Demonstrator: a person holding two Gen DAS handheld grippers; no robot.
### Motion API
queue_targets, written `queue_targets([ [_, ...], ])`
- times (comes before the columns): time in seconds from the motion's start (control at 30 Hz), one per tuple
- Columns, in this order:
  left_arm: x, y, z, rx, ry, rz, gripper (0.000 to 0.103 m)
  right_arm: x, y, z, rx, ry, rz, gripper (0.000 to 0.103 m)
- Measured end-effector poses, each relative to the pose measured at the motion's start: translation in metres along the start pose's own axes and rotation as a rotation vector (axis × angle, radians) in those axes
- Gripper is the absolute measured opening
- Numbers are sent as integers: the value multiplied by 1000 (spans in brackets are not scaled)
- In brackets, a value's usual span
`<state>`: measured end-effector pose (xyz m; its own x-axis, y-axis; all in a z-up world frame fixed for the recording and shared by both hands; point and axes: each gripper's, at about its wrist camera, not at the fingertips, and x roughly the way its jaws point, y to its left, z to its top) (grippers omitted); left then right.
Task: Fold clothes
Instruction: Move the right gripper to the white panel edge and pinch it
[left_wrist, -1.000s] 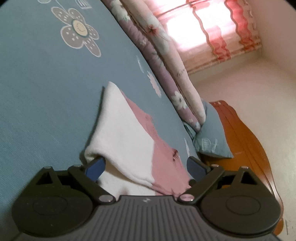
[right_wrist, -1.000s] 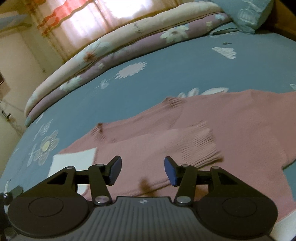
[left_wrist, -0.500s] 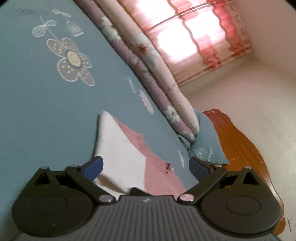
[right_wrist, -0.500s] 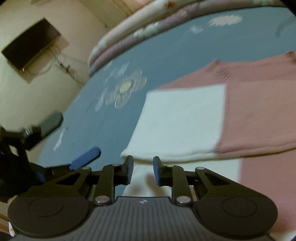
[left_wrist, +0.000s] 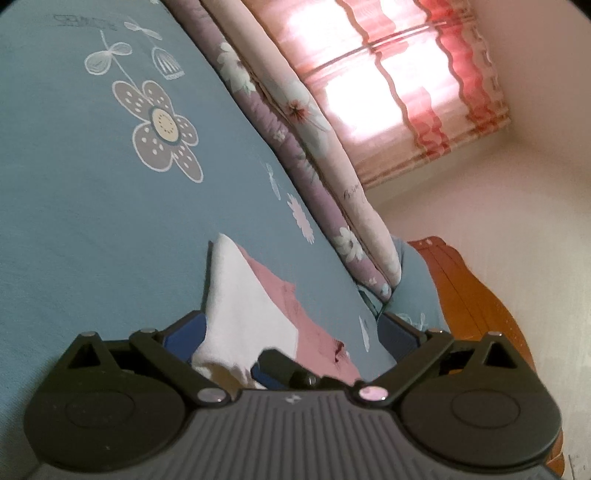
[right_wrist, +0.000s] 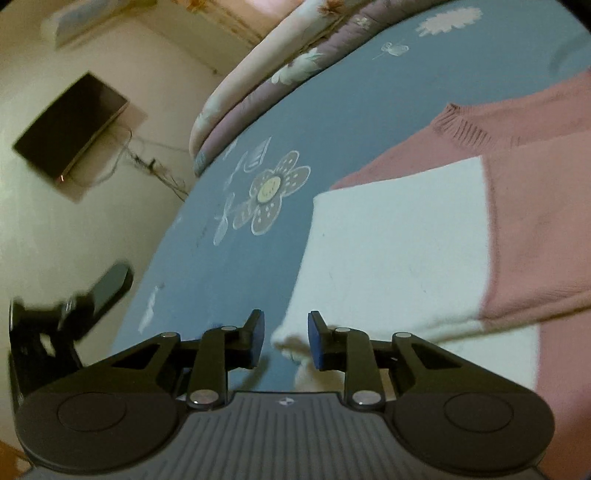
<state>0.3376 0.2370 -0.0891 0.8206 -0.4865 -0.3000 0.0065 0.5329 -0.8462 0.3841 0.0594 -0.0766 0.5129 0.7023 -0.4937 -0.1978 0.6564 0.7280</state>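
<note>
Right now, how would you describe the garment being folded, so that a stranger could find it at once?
Look at the bed with the blue flower-printed sheet. In front of the rolled floral quilt along its far edge lies one knitted sweater, spread flat. It is the only clothing there: dusty pink, with a wide white band at the end near the right gripper.

Bed (left_wrist: 74, 229) has a blue-grey sheet printed with white flowers, one big grey-petalled flower (right_wrist: 271, 194) near the foot end. Pink-and-white knit sweater (right_wrist: 424, 240) lies flat directly on the sheet, white band toward the cameras, pink part beyond; a ribbed pink cuff (right_wrist: 461, 127) rests on the sheet at its far edge. Rolled floral quilt (left_wrist: 314, 158), lilac and cream, runs along the far side of the mattress. Blue pillow (left_wrist: 417, 288) sits at the head, against the orange wooden headboard (left_wrist: 476, 295).
</note>
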Motion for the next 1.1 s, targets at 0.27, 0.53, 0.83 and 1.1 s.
queue_targets([
  [0.27,4,2,1,-22,1,-80,99,8,-18,8,30,55,-96,12],
  [0.53,43,4,-16,39,82,-129,100,-23,-16,23,-44,-2,-144,18],
  [0.83,47,2,-15,46,86,-132,100,-52,-49,28,-21,-41,-219,22],
  [1.1,66,5,-23,88,149,-93,100,-63,-81,27,28,-45,-238,24],
])
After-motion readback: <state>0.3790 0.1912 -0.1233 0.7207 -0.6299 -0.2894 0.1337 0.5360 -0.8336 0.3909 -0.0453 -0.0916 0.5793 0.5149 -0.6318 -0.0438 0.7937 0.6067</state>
